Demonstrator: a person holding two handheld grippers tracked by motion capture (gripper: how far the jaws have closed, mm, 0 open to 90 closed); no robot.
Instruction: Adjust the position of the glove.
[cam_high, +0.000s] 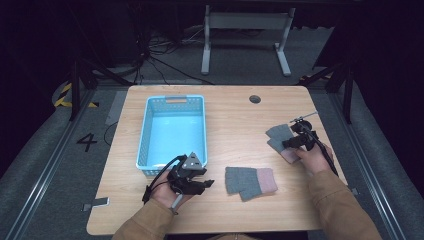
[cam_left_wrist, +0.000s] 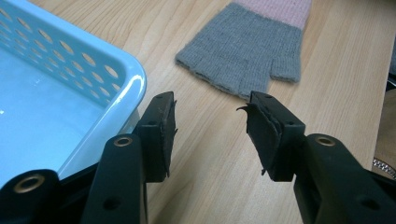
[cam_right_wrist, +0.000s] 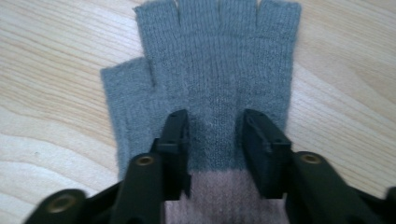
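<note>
Two fingerless gloves, grey with a pink cuff, lie flat on the wooden table. One glove (cam_high: 250, 182) (cam_left_wrist: 247, 51) rests near the front middle, just ahead of my left gripper (cam_high: 207, 184) (cam_left_wrist: 210, 107), which is open with nothing between its jaws. The other glove (cam_high: 277, 135) (cam_right_wrist: 219, 60) lies at the right side. My right gripper (cam_high: 287, 142) (cam_right_wrist: 215, 121) points down onto it, its jaws apart with their tips on the grey knit just above the pink cuff; the fabric between them lies flat.
A light blue perforated basket (cam_high: 145, 135) (cam_left_wrist: 126, 79) stands left of centre, its near corner right beside my left gripper. A round cable hole (cam_high: 255, 99) sits at the table's far edge. Bare wood lies between the basket and the right glove.
</note>
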